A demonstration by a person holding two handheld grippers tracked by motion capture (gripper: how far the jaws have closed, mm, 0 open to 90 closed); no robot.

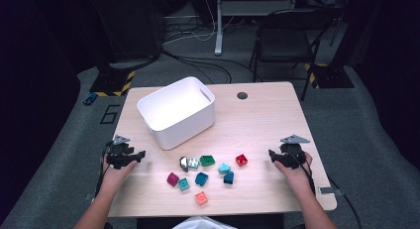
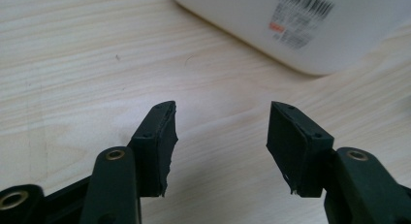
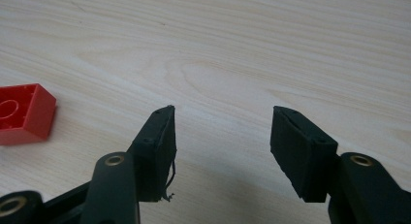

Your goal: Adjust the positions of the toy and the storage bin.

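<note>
High view: both grippers idling at the table edges, left gripper (image 1: pixel 141 155) and right gripper (image 1: pixel 271 153) each with jaws apart, nothing between the pads. Bricks (image 1: pixel 201 178) are lying loose mid-table in front of the white bin (image 1: pixel 176 111), bin looking empty. Reads as pre-pick step, sorting bricks into bin. Right is sitting nearest the red brick (image 3: pixel 23 113); next move needs reaching in and straddling one brick squarely. Count: nine bricks, one bin, two grippers
</note>
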